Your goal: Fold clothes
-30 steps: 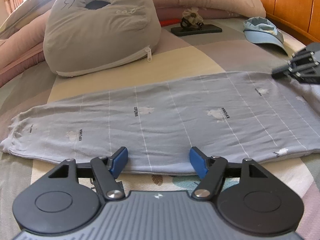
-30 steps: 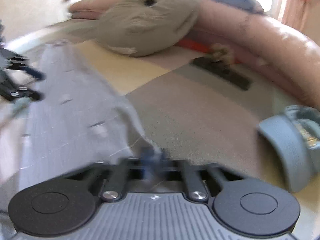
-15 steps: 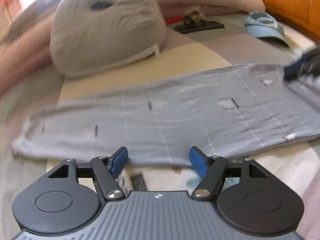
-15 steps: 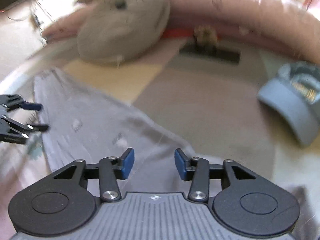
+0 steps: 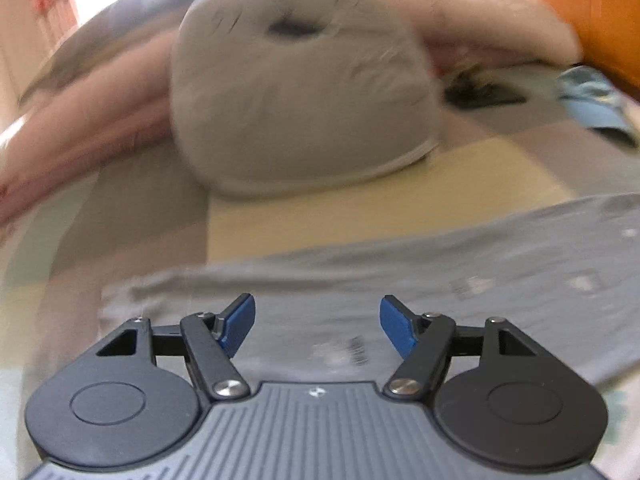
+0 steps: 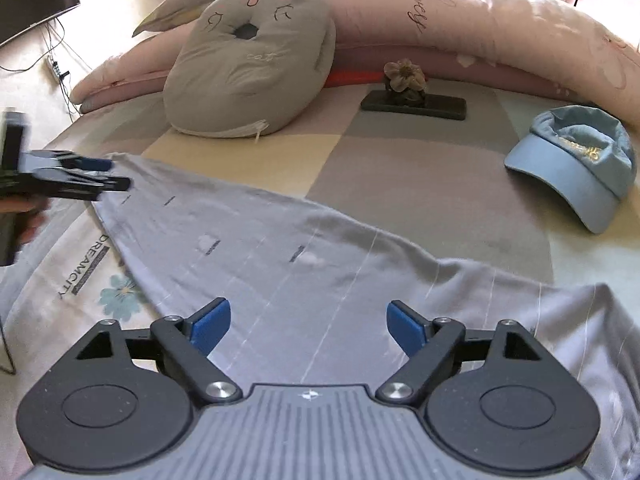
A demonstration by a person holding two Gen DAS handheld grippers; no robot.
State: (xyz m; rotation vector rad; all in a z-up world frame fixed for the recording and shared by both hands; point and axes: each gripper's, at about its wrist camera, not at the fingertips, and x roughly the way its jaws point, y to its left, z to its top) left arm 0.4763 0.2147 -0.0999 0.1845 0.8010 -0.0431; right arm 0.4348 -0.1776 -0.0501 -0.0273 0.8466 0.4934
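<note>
A long grey garment (image 6: pixel 304 264) with thin white lines lies flat across the patchwork bed. My right gripper (image 6: pixel 308 326) hovers above its wide end, its jaws opening, with nothing pinched between the blue pads. The left gripper (image 5: pixel 317 326) stands open over the narrow end of the garment (image 5: pixel 420 300), its pads apart from the cloth; that view is blurred. In the right wrist view the left gripper (image 6: pixel 108 174) shows at the far left, held by a hand, just over the garment's narrow tip.
A grey cat cushion (image 6: pixel 252 68) rests at the back against a long pink bolster (image 6: pixel 500 28). A dark phone (image 6: pixel 414 106) with a flower ornament lies mid-bed. A blue cap (image 6: pixel 576 164) sits at the right. The bedsheet (image 6: pixel 76 276) spreads out at the left.
My right gripper, shut on a corner of the garment a second ago, has opened wide and let it drop flat. The left gripper has shifted sideways toward the garment's narrow end.
</note>
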